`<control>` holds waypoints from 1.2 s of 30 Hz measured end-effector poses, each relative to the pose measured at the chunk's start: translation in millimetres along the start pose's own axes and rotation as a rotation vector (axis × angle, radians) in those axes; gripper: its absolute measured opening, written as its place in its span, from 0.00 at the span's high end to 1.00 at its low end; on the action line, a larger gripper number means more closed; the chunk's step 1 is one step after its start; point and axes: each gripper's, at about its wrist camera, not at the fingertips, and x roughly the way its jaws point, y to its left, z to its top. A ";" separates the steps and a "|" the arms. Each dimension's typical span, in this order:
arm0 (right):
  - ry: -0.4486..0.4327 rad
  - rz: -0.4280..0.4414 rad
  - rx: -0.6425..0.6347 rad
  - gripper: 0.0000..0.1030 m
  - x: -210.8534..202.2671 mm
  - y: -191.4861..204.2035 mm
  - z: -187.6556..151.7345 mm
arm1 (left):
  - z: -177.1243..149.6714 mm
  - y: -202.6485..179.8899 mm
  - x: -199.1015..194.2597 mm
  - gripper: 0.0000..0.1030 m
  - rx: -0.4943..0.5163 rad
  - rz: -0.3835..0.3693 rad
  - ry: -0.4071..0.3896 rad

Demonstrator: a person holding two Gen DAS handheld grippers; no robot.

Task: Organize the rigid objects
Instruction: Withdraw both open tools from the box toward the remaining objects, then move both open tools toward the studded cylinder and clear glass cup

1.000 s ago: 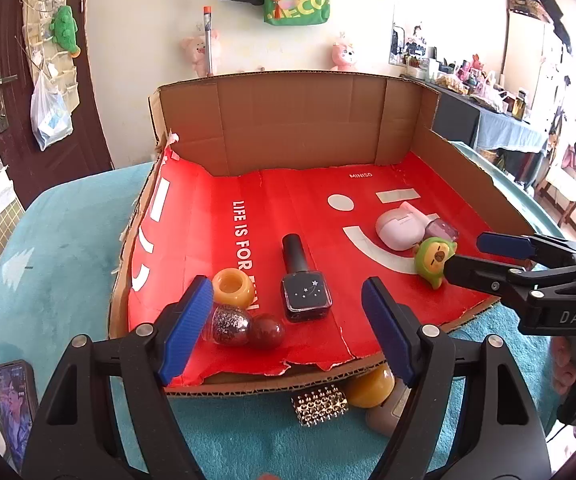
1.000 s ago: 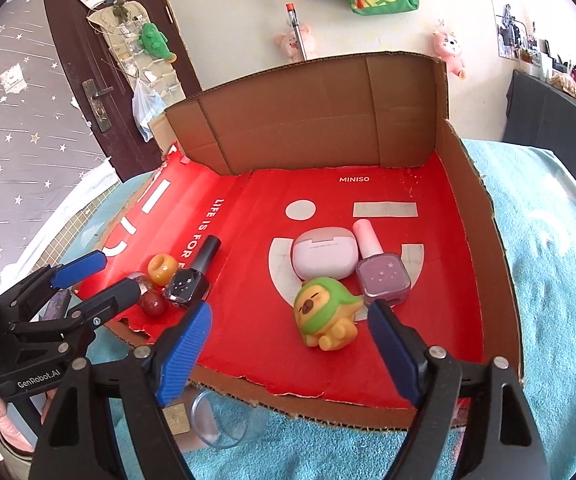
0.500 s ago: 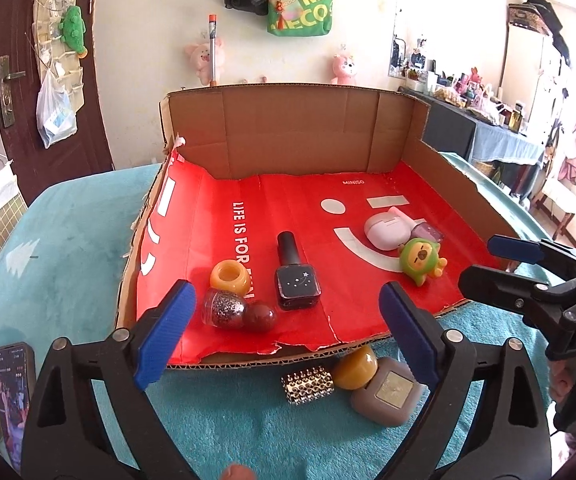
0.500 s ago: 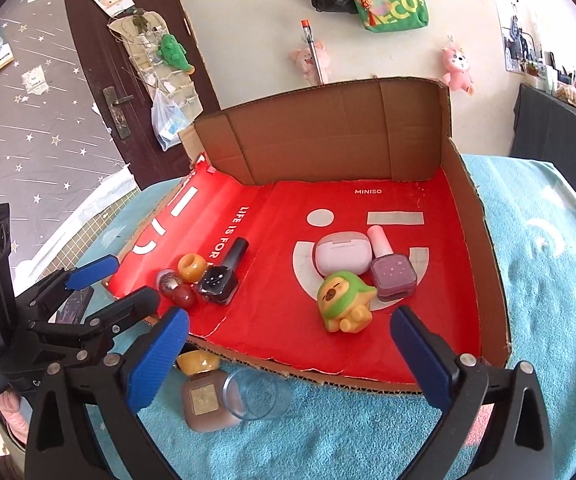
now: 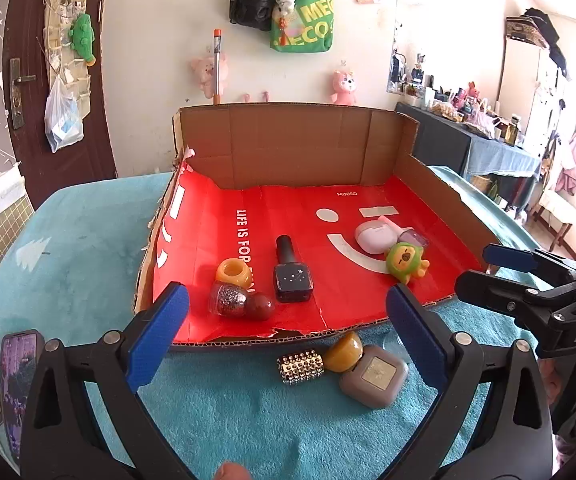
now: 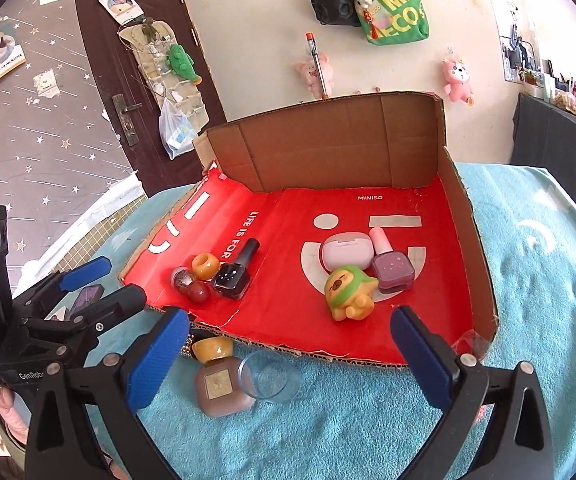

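Left gripper (image 5: 286, 328) gapes; toy (image 6: 350, 292) in box (image 6: 468, 248).

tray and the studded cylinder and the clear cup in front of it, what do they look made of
Tray: corrugated cardboard, matte brown, fluted torn front edge showing; floor lined with glossy red printed paper. Studded cylinder: looks like shiny metal or metallised plastic, rows of reflective bumps. Clear cup: transparent, probably plastic, possibly glass; the towel shows through it.
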 end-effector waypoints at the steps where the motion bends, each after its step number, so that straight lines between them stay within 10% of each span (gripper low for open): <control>1: -0.004 -0.001 -0.002 0.00 -1.3 0.6 -0.8 | -0.7 -0.9 -1.3 0.00 0.002 -0.003 -0.001; 36: -0.005 -0.006 -0.024 0.00 -13.1 4.5 -24.2 | -29.5 -6.4 -9.7 0.00 -0.003 -0.030 0.048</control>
